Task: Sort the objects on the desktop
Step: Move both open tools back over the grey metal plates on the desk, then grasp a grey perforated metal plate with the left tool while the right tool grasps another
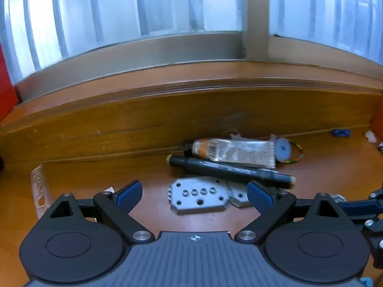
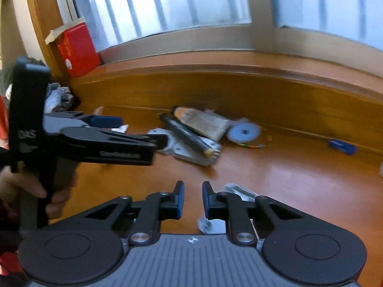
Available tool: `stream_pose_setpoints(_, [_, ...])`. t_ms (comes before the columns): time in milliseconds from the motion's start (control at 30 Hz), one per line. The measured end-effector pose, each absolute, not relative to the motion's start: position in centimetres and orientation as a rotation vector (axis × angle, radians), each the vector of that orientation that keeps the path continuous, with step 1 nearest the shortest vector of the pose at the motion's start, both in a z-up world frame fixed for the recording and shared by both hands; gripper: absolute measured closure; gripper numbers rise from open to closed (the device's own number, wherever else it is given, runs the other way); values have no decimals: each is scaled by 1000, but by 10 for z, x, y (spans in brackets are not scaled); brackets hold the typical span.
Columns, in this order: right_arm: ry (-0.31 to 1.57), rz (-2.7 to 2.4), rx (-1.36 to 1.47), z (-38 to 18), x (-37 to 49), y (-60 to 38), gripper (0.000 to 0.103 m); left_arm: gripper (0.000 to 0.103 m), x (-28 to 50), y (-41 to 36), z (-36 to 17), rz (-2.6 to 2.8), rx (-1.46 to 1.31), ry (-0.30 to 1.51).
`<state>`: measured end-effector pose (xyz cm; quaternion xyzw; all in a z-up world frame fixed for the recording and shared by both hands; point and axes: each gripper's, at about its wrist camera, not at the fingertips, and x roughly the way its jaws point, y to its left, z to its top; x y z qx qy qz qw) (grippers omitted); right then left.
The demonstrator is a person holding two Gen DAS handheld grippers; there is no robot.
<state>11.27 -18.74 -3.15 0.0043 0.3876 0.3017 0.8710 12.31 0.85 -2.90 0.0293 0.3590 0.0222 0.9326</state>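
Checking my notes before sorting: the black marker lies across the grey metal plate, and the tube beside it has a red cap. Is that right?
Not quite. The tube has a black cap, as the left wrist view shows. The black marker does lie across the grey metal plate.

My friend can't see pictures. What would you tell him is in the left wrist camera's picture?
A pair of open black tongs with blue pads reaches over a wooden desk toward a small pile: a black marker lying across a squeezed tube and a grey metal plate with holes. Behind the pile are a wooden ledge and a frosted window.
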Motion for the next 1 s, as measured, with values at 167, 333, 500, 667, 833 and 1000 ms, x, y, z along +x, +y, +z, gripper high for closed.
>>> stream_pose_setpoints(167, [846, 602, 16, -44, 149, -170, 85, 8, 140, 18, -41, 7, 34, 769])
stream_pose_setpoints(333, [838, 501, 68, -47, 184, -169, 85, 8, 146, 22, -50, -23, 5, 793])
stream_pose_setpoints(500, [873, 465, 113, -54, 204, -171, 85, 7, 154, 25, -55, -65, -27, 797])
stream_pose_setpoints(667, [891, 514, 148, -58, 201, -170, 85, 7, 157, 24, -57, -106, -36, 816])
stream_pose_setpoints(833, [928, 566, 163, -56, 188, -173, 89, 5, 143, 21, -56, -156, -9, 836])
stream_pose_setpoints(1000, [963, 611, 153, -52, 167, -181, 88, 2, 131, 16, -55, -205, 18, 853])
